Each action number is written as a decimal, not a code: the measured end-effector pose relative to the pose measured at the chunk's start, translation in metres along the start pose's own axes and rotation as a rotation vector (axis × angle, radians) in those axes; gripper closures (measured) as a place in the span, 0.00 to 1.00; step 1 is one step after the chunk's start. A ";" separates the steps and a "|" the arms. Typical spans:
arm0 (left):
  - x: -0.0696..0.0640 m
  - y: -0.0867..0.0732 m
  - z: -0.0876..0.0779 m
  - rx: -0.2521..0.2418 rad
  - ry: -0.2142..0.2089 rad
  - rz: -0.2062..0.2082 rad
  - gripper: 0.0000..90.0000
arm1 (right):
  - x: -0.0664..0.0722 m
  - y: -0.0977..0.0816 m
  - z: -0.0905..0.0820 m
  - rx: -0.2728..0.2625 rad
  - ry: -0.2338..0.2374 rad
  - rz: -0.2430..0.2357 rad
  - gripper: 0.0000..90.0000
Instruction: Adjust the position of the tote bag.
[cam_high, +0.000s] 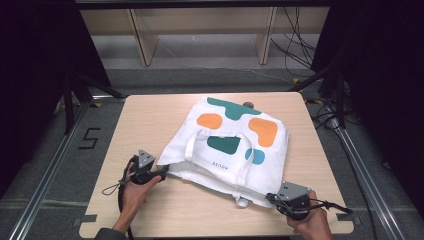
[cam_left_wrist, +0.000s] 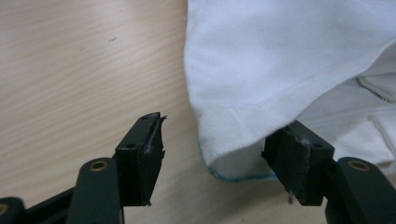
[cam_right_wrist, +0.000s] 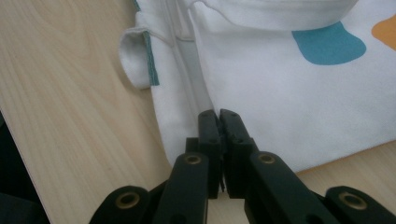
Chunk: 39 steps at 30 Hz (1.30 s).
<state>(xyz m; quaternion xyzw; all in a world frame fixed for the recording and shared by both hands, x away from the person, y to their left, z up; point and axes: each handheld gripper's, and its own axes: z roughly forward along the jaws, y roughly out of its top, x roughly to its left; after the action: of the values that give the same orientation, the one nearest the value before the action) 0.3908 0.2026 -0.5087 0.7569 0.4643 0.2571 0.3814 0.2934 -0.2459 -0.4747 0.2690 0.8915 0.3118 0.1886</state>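
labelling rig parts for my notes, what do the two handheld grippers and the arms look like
Both the left gripper and the right gripper are black, each topped by a grey three-cornered plate and trailing a thin black cable. Their fingers are blocky black pads on arms with brass-coloured rivets. A dark sleeve covers the left forearm.

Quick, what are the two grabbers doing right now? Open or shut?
Left gripper: open, with a corner of the bag between its jaws.
Right gripper: shut on the bag's edge.
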 end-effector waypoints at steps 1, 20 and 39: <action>0.000 0.001 0.002 -0.004 -0.016 0.002 0.48 | 0.000 0.000 0.000 0.001 0.000 0.001 0.98; -0.031 -0.017 -0.041 0.071 -0.100 0.209 0.86 | -0.014 -0.013 -0.003 0.061 -0.076 -0.019 0.98; -0.078 -0.032 -0.075 0.091 -0.092 0.345 0.51 | -0.026 -0.021 0.000 0.077 -0.044 -0.004 0.68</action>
<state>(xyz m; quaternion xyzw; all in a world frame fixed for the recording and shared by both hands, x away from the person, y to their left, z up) 0.2849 0.1663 -0.4944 0.8528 0.3205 0.2625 0.3179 0.3061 -0.2756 -0.4844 0.2809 0.8991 0.2710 0.1982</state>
